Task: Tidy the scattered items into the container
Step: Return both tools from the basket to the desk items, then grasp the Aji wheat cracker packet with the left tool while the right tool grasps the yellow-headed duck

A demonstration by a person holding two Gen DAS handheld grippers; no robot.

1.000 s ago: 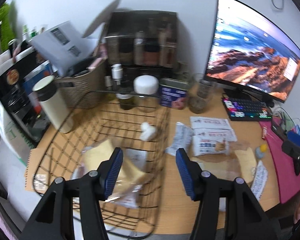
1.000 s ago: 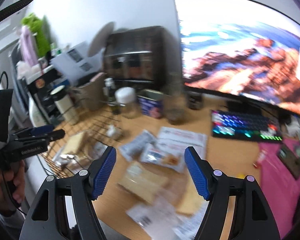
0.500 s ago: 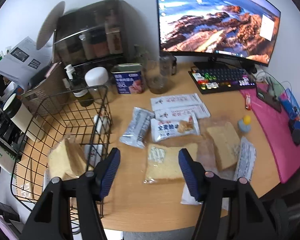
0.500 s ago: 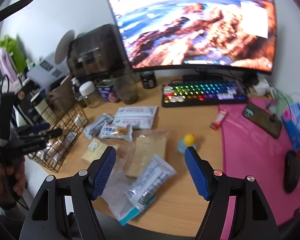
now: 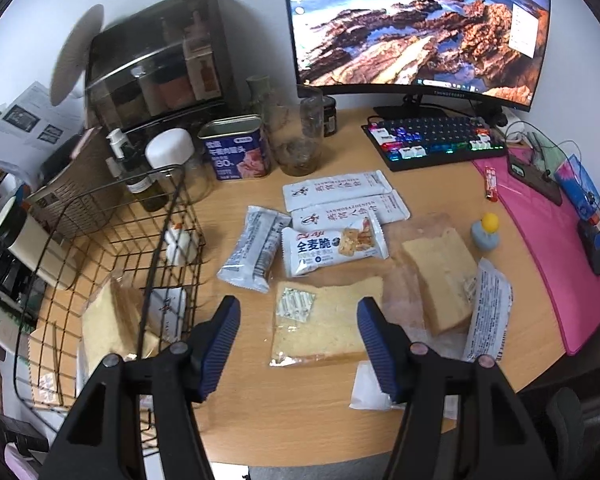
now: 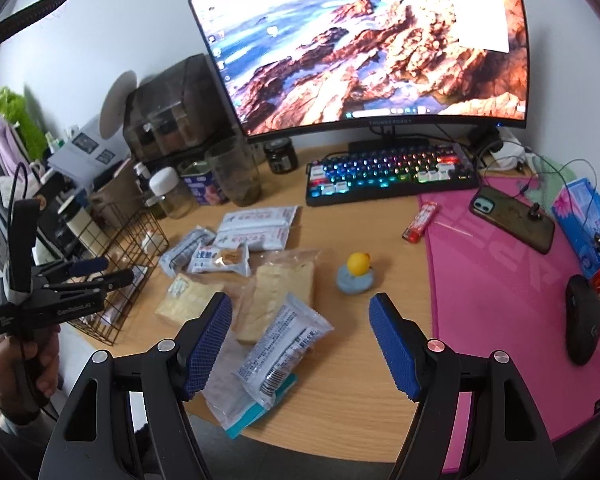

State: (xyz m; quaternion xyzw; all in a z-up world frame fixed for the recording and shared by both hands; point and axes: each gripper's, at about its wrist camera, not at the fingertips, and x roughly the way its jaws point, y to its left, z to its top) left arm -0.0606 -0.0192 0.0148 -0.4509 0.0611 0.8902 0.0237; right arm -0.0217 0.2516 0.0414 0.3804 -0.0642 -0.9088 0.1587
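A black wire basket point(image 5: 159, 264) stands at the left of the desk and holds a bagged bread slice point(image 5: 104, 324), a small white item point(image 5: 180, 242) and a sachet. My left gripper point(image 5: 298, 340) hovers open just above another bagged bread slice point(image 5: 324, 320), with nothing between its pads. Beyond it lie a cracker packet point(image 5: 332, 246), a grey packet point(image 5: 256, 248) and two white sachets point(image 5: 336, 190). My right gripper point(image 6: 300, 340) is open and empty over a white snack packet point(image 6: 284, 340) and a third bread slice point(image 6: 280, 292). The left gripper point(image 6: 100, 272) shows beside the basket point(image 6: 116, 240).
A monitor point(image 6: 372, 48), a lit keyboard point(image 6: 392, 172), a tin point(image 5: 238, 148), glass jars point(image 5: 300, 148) and a dark cabinet point(image 5: 156, 72) line the back. A pink mat point(image 6: 500, 300) with a phone and mouse lies right. A yellow-and-blue toy point(image 6: 356, 274) sits mid-desk.
Both views have swung right, away from the basket. My left gripper went from over the basket to above the bagged bread slice on the desk. The right one now hangs over the snack packet.
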